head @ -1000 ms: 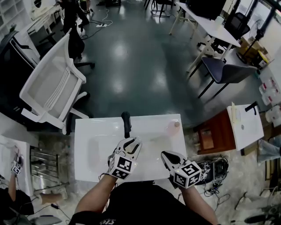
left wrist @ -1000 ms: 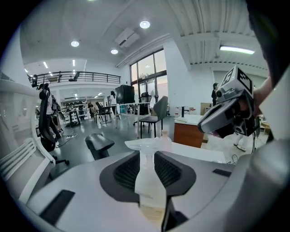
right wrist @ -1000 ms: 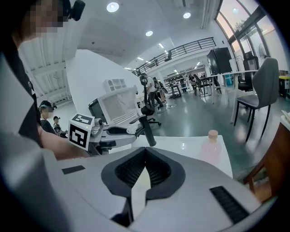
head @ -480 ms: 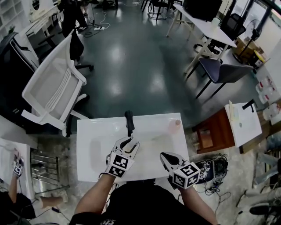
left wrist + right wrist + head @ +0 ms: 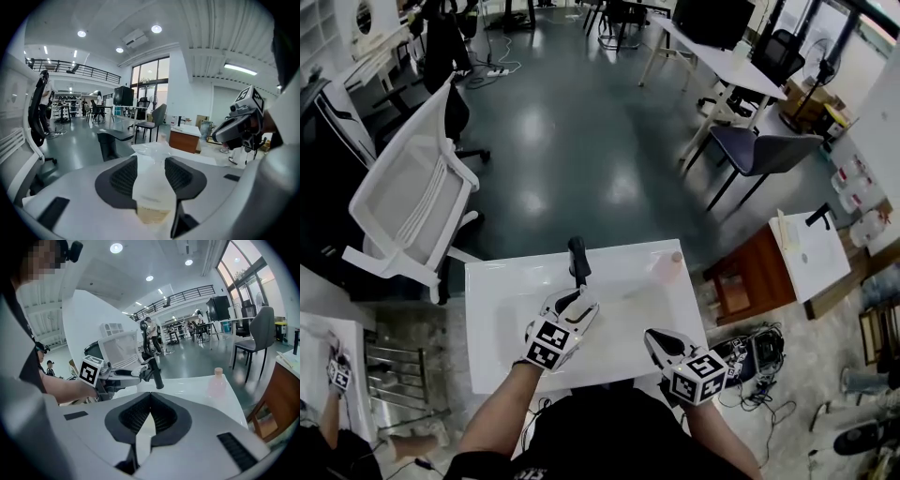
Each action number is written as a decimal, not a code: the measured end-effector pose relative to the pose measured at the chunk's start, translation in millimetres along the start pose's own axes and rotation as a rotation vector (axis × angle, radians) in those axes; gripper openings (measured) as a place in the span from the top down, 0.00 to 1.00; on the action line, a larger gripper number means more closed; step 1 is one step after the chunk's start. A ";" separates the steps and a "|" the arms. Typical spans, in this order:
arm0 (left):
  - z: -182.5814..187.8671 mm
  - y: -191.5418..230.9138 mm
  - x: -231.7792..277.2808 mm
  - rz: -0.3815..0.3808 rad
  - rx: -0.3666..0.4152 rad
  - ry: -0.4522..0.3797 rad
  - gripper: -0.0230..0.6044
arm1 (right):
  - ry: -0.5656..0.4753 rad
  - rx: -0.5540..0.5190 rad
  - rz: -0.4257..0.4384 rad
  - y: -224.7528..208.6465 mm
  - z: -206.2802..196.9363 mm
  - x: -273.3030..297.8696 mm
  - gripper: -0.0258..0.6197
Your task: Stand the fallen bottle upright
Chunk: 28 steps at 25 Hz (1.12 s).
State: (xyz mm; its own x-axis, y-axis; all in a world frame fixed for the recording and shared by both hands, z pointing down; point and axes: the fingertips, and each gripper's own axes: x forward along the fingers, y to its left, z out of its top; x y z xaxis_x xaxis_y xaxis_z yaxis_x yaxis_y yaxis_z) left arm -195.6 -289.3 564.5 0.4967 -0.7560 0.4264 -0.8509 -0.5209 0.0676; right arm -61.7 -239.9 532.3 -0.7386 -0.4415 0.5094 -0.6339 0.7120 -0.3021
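Left gripper (image 5: 579, 302) fingers (image 5: 121, 180) just opening, empty, bottle (image 5: 217, 382) upright in right gripper view

We hold our left grey-and-black two-jaw gripper (image 5: 577, 303) (image 5: 151, 161) out ahead on a bare forearm (image 5: 494, 420), tilted downward. Its jaws have just been opening and stand apart, pressing on nothing. Our right grey-and-black two-jaw gripper (image 5: 655, 337) (image 5: 150, 397) sits nearer our body, its jaw tips together and empty.

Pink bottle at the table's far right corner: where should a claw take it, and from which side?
Likely grip the pink bottle around its mid-body, coming level from the near side. It stands upright with bare table in front, and the right claw is nearer to it.
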 end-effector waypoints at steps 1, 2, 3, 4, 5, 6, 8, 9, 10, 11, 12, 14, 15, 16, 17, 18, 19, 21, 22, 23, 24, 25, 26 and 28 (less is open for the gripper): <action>0.2 0.1 -0.2 -0.006 0.006 -0.002 0.67 | -0.001 0.002 -0.005 1.7 -0.8 -1.1 0.94; 0.5 -0.2 -0.5 -0.015 0.010 -0.004 0.66 | -0.002 0.003 -0.009 3.1 -1.0 -2.2 0.94; 0.6 -1.8 -0.4 -0.030 0.012 -0.003 0.65 | -0.002 0.004 -0.013 4.0 -0.9 -3.4 0.94; -0.3 -5.4 0.2 -0.053 0.011 0.004 0.59 | -0.002 0.004 -0.017 4.7 -0.7 -4.5 0.94; -1.7 -10.2 1.2 -0.075 0.014 0.013 0.44 | -0.003 0.003 -0.020 4.8 -0.5 -5.5 0.94; -3.1 -14.8 2.4 -0.087 0.023 0.019 0.43 | -0.003 0.002 -0.024 4.2 -0.3 -6.3 0.94; -4.3 -20.1 4.9 -0.079 0.044 0.018 0.43 | -0.005 0.000 -0.029 1.2 0.3 -7.6 0.94; -3.8 -20.0 5.8 -0.064 0.044 0.011 0.44 | -0.007 -0.001 -0.030 -0.7 0.9 -8.4 0.94; -2.8 -18.2 6.5 -0.043 0.037 0.002 0.48 | -0.009 -0.001 -0.028 -2.4 1.4 -9.1 0.94; -1.8 -14.9 6.8 -0.019 0.027 -0.006 0.54 | -0.010 -0.002 -0.025 -3.9 1.7 -9.8 0.94; -1.2 -11.1 7.0 0.006 0.016 -0.010 0.59 | -0.011 -0.002 -0.020 -5.3 1.6 -10.3 0.94; -1.8 -4.2 7.0 0.048 0.000 -0.010 0.65 | -0.008 -0.005 -0.008 -8.6 0.6 -11.8 0.94; -2.3 -1.8 7.0 0.067 -0.005 -0.008 0.67 | -0.005 -0.007 -0.002 -10.5 0.1 -13.5 0.94; -2.5 0.1 6.9 0.085 -0.010 -0.005 0.69 | -0.003 -0.010 0.004 -12.4 -0.1 -16.1 0.94; -2.2 1.5 6.9 0.103 -0.018 -0.002 0.74 | -0.001 -0.013 0.010 -14.6 -0.1 -19.5 0.94; -1.4 1.8 7.0 0.116 -0.027 0.001 0.75 | -0.001 -0.014 0.015 -17.3 -0.1 -23.2 0.94; -0.3 0.8 7.5 0.123 -0.037 0.004 0.76 | -0.001 -0.014 0.019 -20.8 -0.6 -27.2 0.94; 2.5 -5.0 10.2 0.127 -0.050 0.014 0.77 | 0.000 -0.009 0.019 -30.1 -2.8 -35.5 0.94; 3.6 -9.0 12.3 0.128 -0.053 0.021 0.78 | 0.002 -0.005 0.017 -34.8 -4.4 -39.7 0.94; 4.4 -13.0 14.5 0.131 -0.051 0.027 0.78 | 0.003 -0.002 0.016 -38.9 -5.9 -43.7 0.94; 5.5 -16.7 16.4 0.134 -0.049 0.028 0.78 | 0.004 0.001 0.015 -42.4 -7.2 -47.3 0.94; 8.3 -20.0 17.6 0.138 -0.051 0.024 0.78 | 0.003 0.004 0.014 -45.4 -8.4 -50.6 0.94; 13.0 -22.7 18.1 0.143 -0.058 0.015 0.78 | 0.003 0.008 0.012 -48.4 -9.8 -53.5 0.94; 23.4 -26.1 18.6 0.154 -0.087 -0.012 0.78 | 0.003 0.015 0.011 -53.9 -13.0 -58.9 0.94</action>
State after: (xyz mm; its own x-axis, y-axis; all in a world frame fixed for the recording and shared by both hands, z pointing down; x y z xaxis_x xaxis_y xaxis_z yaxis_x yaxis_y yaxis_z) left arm -160.1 -299.1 549.6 0.3611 -0.8292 0.4267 -0.9284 -0.3627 0.0808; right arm 19.0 -245.2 529.1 -0.7449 -0.4323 0.5081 -0.6292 0.7085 -0.3197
